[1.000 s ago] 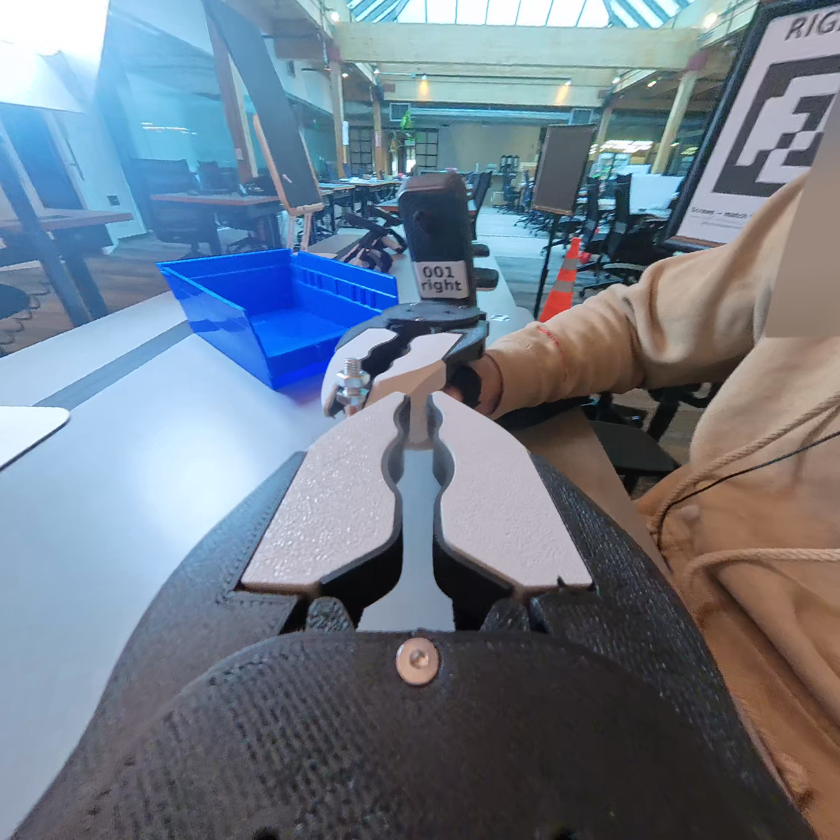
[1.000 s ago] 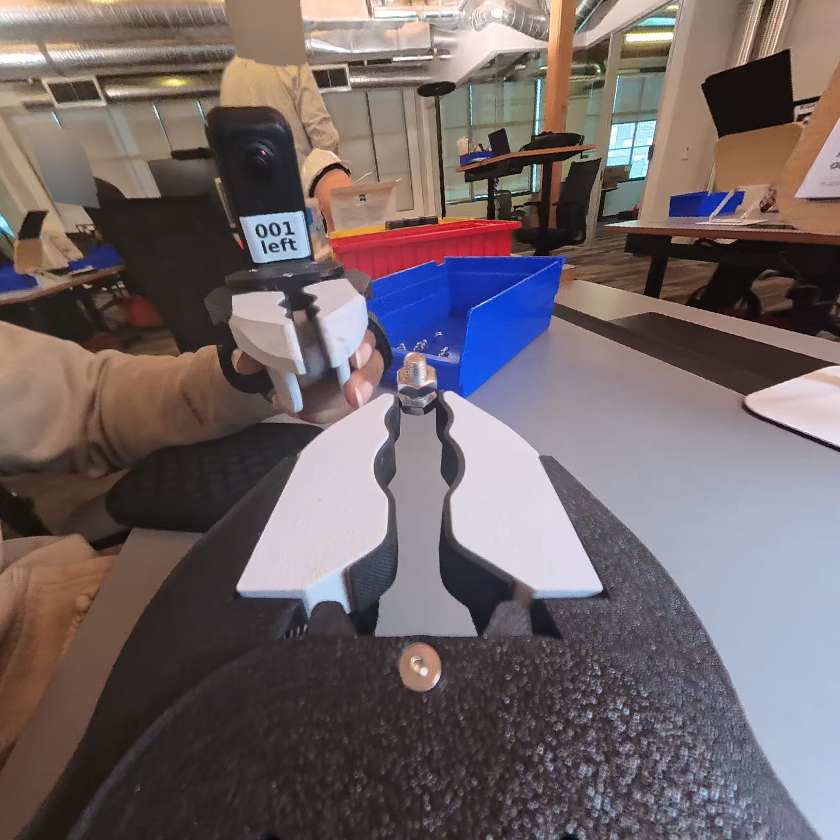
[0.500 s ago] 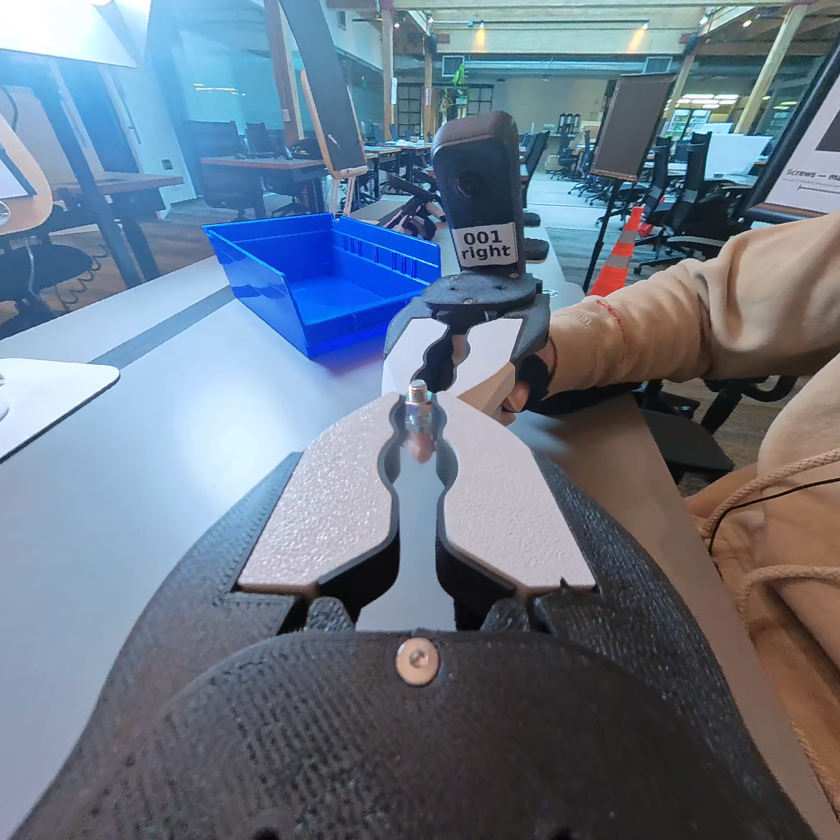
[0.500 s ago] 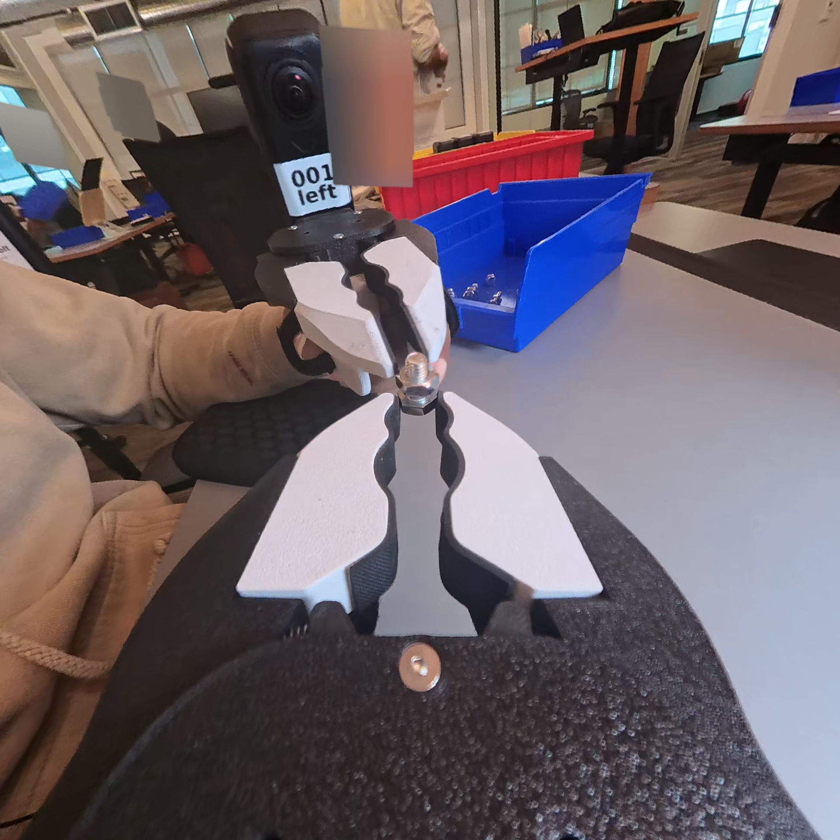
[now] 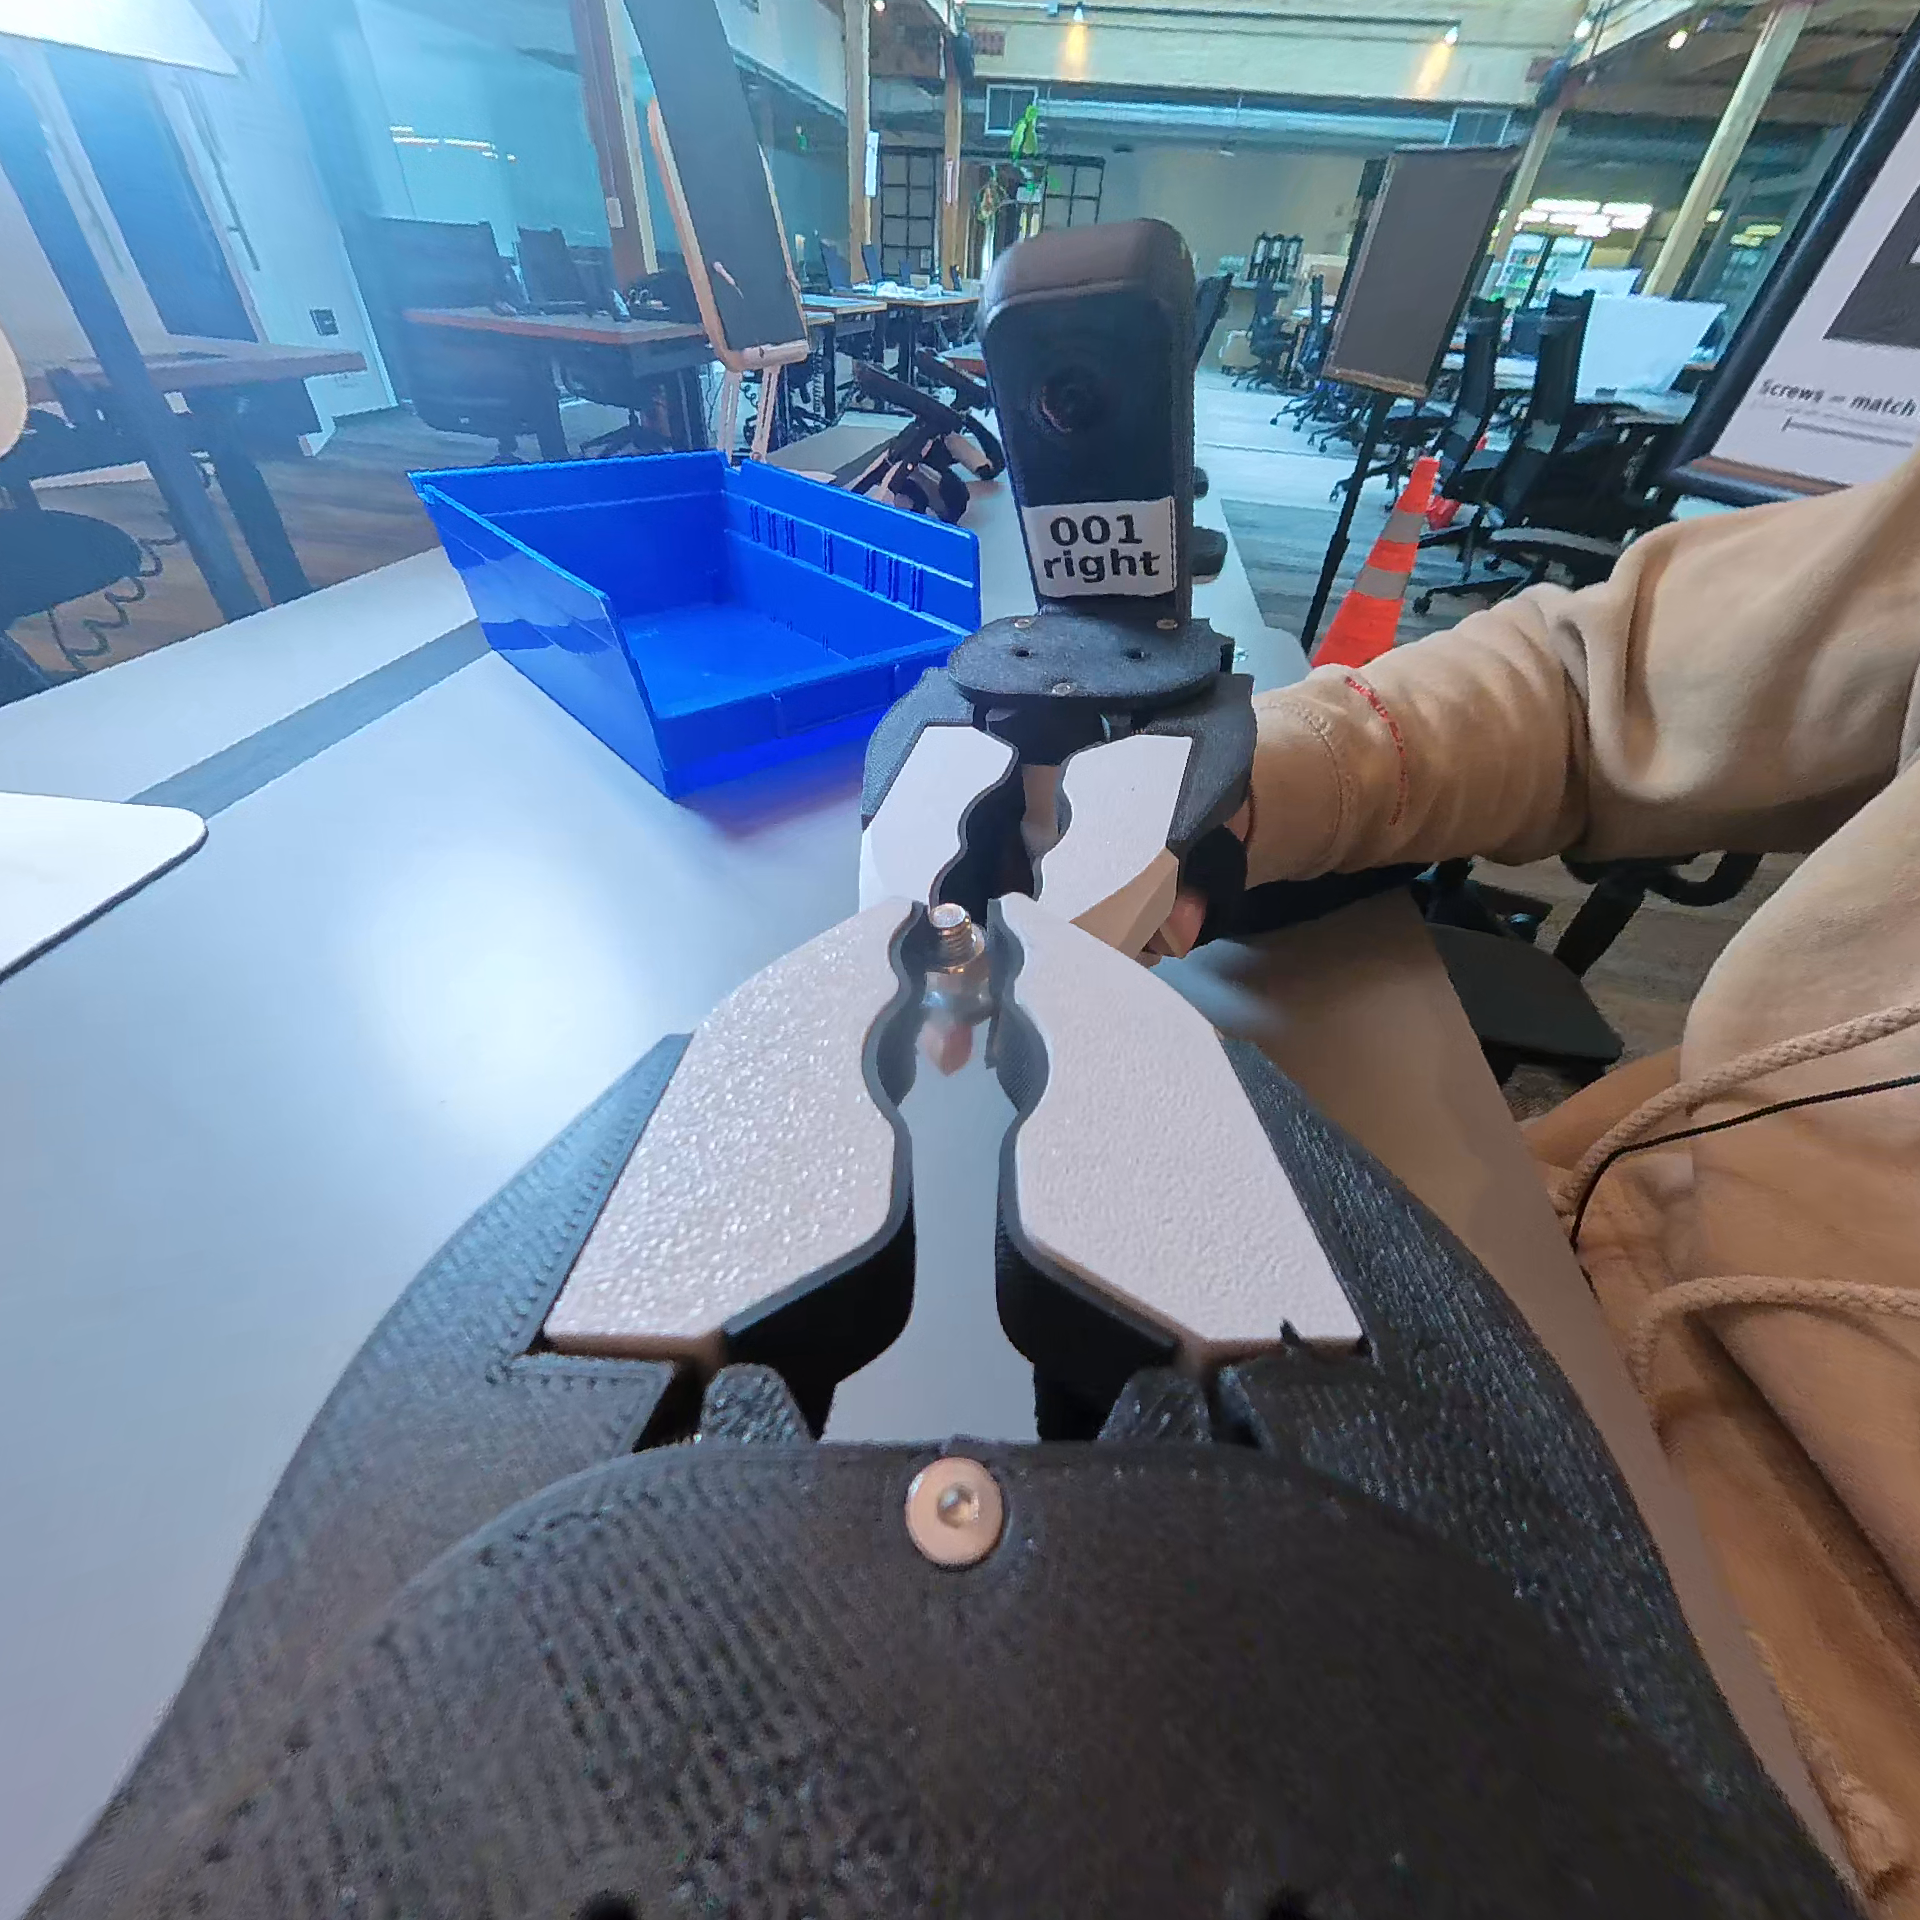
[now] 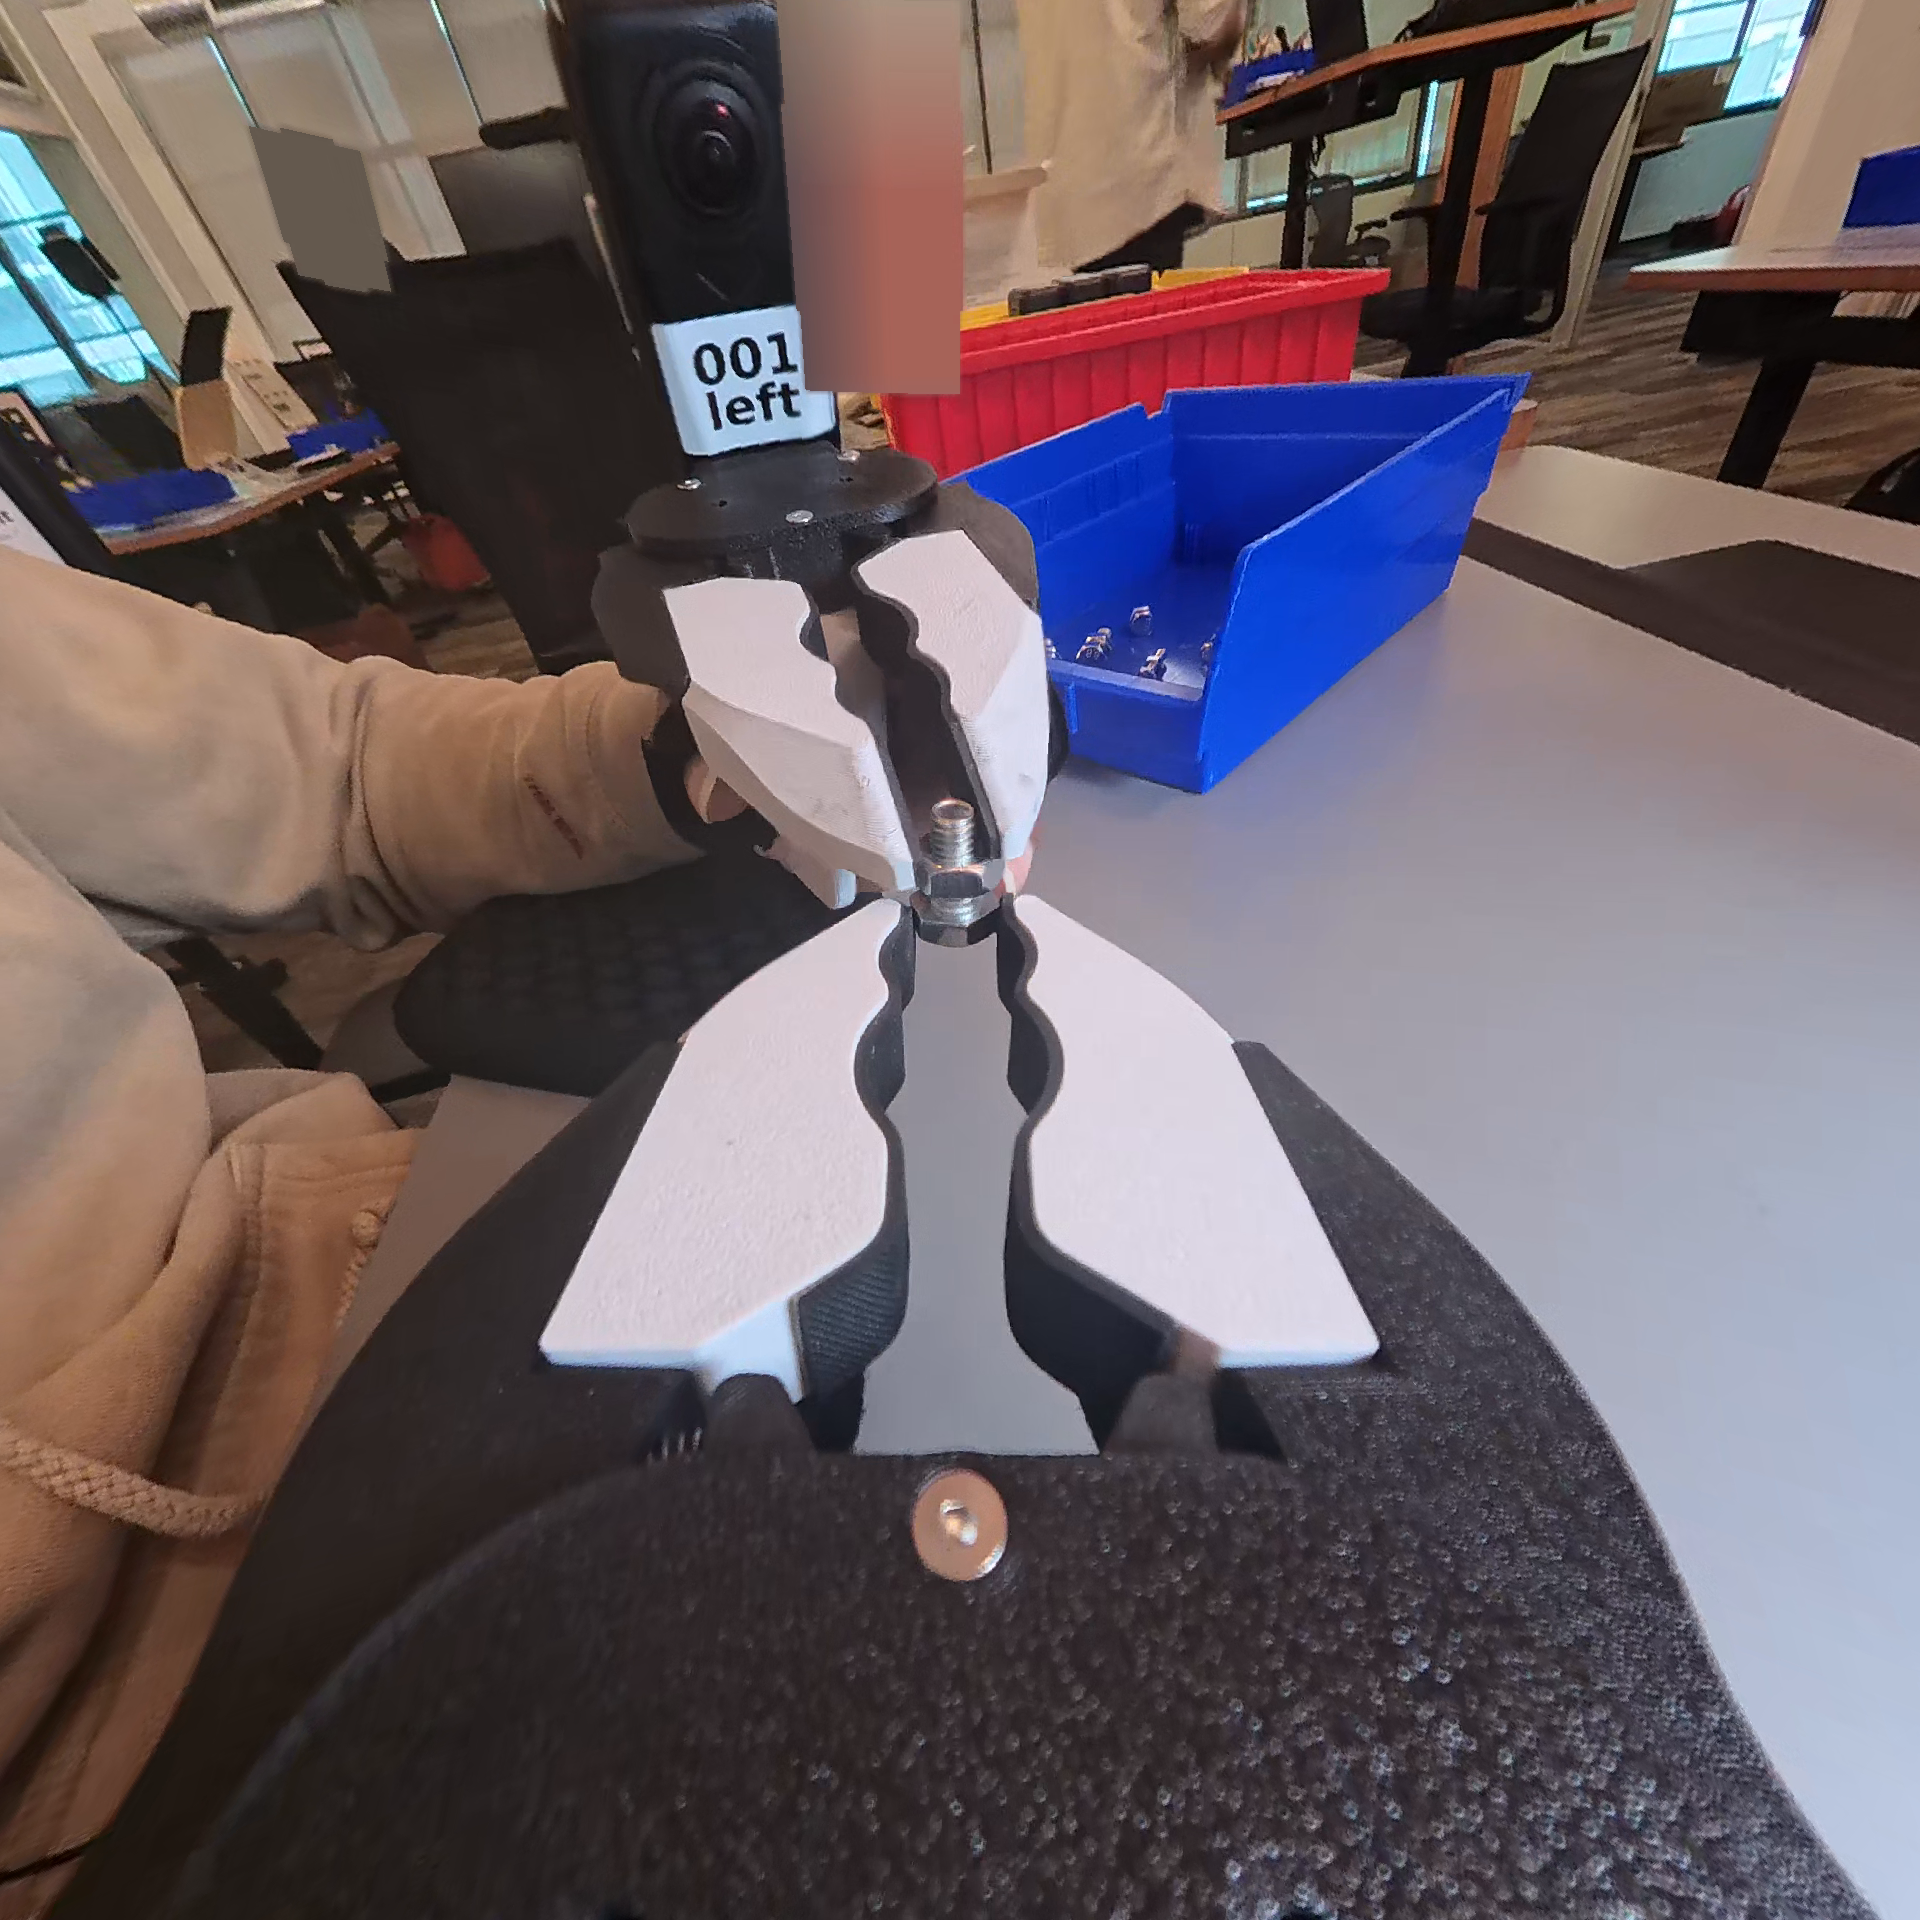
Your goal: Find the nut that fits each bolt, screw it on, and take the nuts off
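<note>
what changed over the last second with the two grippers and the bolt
The left gripper moved in toward the right gripper until their tips met around the bolt. A second ago it was off to the side with its jaws shut and holding nothing; now its fingers flank the bolt's threaded end above the nut. The right gripper kept its hold on the bolt throughout. The blue bin stayed put.

Behind your blue bin (image 6: 1340, 582): red bin (image 6: 1143, 343). Beside the blue bin's open end, across the floor, an orange cone (image 5: 1387, 571); white pad (image 5: 73, 873) near it.
</note>
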A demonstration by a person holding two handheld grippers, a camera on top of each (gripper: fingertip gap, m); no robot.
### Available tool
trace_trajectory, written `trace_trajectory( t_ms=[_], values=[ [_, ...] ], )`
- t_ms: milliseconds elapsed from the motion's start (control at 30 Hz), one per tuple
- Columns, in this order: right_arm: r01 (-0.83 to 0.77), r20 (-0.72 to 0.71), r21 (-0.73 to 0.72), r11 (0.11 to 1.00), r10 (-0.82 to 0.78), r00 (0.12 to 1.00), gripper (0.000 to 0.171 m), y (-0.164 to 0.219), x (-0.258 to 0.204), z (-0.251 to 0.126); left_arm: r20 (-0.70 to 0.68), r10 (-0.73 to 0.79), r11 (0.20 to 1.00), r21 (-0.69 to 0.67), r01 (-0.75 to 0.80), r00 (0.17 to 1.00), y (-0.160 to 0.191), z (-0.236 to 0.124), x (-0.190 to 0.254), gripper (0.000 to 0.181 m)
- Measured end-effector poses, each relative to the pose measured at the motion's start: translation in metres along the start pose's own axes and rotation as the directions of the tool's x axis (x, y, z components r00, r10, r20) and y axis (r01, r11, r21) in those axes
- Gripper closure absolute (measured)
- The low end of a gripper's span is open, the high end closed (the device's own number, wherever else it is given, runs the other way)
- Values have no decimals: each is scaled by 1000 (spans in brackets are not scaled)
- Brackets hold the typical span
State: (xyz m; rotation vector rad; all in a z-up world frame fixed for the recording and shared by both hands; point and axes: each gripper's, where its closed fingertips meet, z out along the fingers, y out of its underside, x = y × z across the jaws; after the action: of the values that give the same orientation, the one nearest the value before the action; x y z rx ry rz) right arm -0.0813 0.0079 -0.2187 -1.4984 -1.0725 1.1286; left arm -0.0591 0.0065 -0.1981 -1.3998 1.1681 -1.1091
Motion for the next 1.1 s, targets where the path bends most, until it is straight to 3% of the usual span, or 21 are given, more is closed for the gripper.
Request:
trace_trajectory(
  t_ms=[133,833,933,1100],
  values=[
    [41,-3,38,998,-41,999,156,-4,-2,-1,-38,-80,996,35,82,996,-4,-2,0,174],
    [25,15,93,995,-26,1000,156,-13,-5,-4,-30,-91,991,96,93,995,-14,-3,3,174],
    [17,-4,109,994,-16,1000,156,-16,0,-8,-35,-98,989,105,102,995,-16,-4,2,153],
    [13,-23,104,994,-11,1000,156,-16,6,-11,-46,-88,994,68,91,995,-10,0,6,148]
  ],
)
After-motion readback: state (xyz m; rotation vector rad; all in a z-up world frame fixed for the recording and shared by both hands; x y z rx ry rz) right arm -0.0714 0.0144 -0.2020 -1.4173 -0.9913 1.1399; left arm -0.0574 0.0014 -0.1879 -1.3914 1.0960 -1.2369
